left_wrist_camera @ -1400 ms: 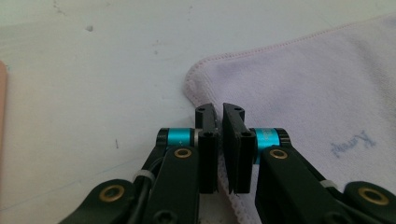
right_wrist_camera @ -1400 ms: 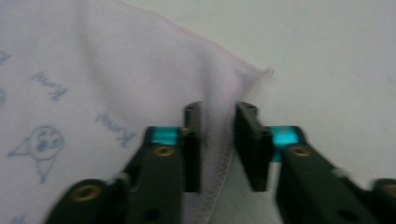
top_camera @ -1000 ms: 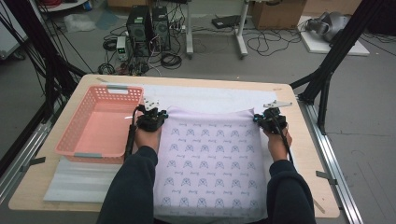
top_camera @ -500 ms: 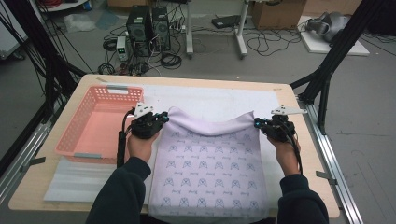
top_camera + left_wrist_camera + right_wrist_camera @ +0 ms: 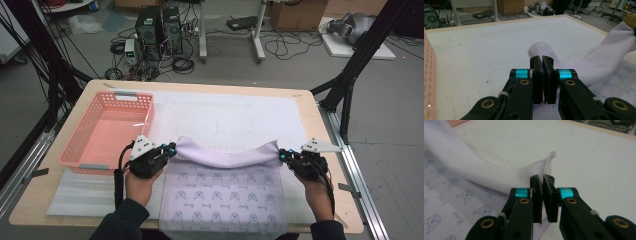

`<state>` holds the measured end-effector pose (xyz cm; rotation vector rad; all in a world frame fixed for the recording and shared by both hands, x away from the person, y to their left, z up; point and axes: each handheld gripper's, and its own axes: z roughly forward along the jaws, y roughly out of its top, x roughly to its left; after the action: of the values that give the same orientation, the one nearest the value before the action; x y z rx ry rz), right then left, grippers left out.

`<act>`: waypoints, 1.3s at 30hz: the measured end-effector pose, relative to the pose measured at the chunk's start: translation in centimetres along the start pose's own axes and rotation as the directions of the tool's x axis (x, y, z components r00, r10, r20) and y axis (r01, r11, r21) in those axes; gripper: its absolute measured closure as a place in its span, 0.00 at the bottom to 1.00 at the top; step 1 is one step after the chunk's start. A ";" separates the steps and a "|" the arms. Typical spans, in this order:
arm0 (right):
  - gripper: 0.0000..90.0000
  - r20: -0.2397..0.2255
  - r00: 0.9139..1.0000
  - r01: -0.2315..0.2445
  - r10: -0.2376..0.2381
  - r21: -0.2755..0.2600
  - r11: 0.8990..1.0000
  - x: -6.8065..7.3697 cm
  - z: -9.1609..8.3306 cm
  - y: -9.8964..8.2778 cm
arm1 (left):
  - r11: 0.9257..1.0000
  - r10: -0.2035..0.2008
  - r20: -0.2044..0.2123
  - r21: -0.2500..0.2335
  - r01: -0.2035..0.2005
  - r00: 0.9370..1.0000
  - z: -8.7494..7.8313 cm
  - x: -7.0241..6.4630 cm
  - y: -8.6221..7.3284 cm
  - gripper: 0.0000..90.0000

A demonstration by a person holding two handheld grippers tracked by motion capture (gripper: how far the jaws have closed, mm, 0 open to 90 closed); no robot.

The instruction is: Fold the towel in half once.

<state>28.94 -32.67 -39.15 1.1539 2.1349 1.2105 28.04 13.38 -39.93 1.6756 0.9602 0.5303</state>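
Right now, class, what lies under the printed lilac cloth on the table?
The cloth lies on a white mat covering the wooden table. Both tongs, left and right, lift its far edge. Anything beneath the flat part is covered.

This is a lab or workshop set up for recording, not a home. The wooden table (image 5: 320,130) stands inside a frame of black metal struts (image 5: 365,55) with metal rails (image 5: 357,180) along its sides. On the grey concrete floor (image 5: 400,125) behind it sit two black computer towers (image 5: 159,26) amid loose tangled cables (image 5: 175,62). Farther back are the white legs of another stand (image 5: 259,35), a cardboard box (image 5: 292,12) and a white board (image 5: 357,47) with grey gear on it. A white mat (image 5: 235,115) covers the table top.
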 end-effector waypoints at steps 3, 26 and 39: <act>0.95 -0.007 1.000 -0.010 0.010 0.009 1.000 0.8 -1.0 -1.5 | 1.000 -0.009 0.010 0.017 0.009 1.000 -1.3 -0.5 -1.3 0.97; 0.53 0.013 0.998 -0.070 0.069 0.071 0.995 2.5 -1.6 -3.7 | 0.991 -0.001 0.030 0.132 -0.003 1.000 -0.7 -1.1 -3.7 0.47; 0.96 -0.018 1.000 -0.010 0.012 0.115 0.993 2.4 0.1 -3.1 | 0.979 -0.023 0.103 0.202 0.002 0.994 -0.1 -1.1 -4.4 0.96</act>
<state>26.20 -31.48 -41.71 1.2082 2.2408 1.1201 25.89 12.96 -43.93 1.8581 0.9730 0.3413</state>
